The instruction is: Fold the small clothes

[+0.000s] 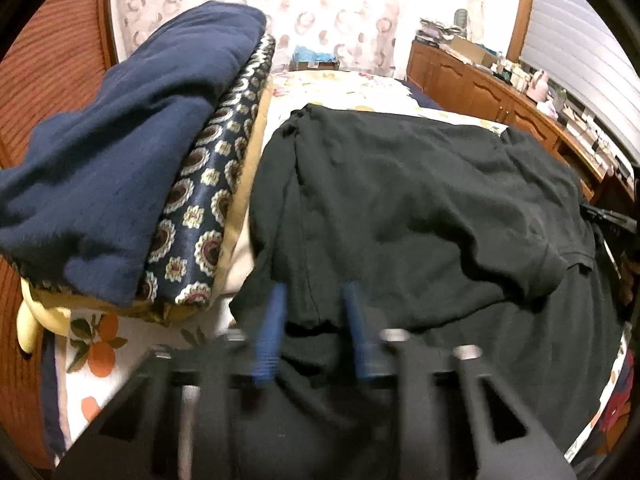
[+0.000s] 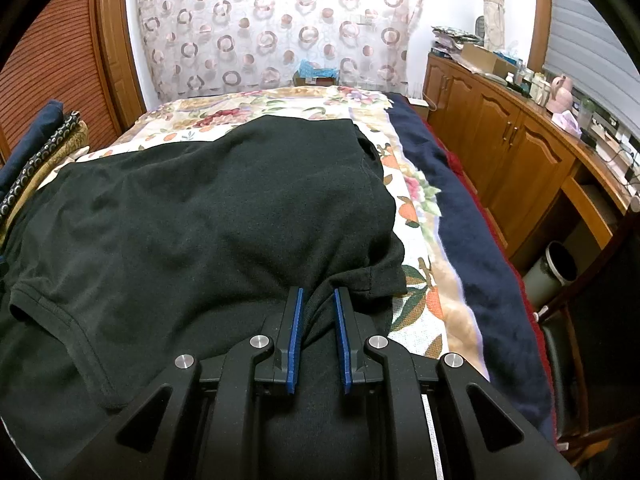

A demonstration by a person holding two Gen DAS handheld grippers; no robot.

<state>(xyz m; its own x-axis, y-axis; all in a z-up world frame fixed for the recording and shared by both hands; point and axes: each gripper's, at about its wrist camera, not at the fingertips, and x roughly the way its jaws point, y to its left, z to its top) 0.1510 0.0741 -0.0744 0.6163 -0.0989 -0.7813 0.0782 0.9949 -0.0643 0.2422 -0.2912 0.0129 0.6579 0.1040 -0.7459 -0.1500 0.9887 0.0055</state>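
Left gripper [image 1: 314,330]: blurred; blue fingers [image 1: 272,334] stand close together at the near hem of the garment, cloth between them.
Black garment [image 1: 420,208]: spread over the bed, rumpled, one sleeve folded across at right.
Bed cover [image 1: 92,348]: floral, oranges and leaves.
Folded stack [image 1: 120,184]: navy cloth on top, patterned fabric beneath, just left of the garment.
Wooden cabinets [image 1: 480,88]: far right, cluttered top.
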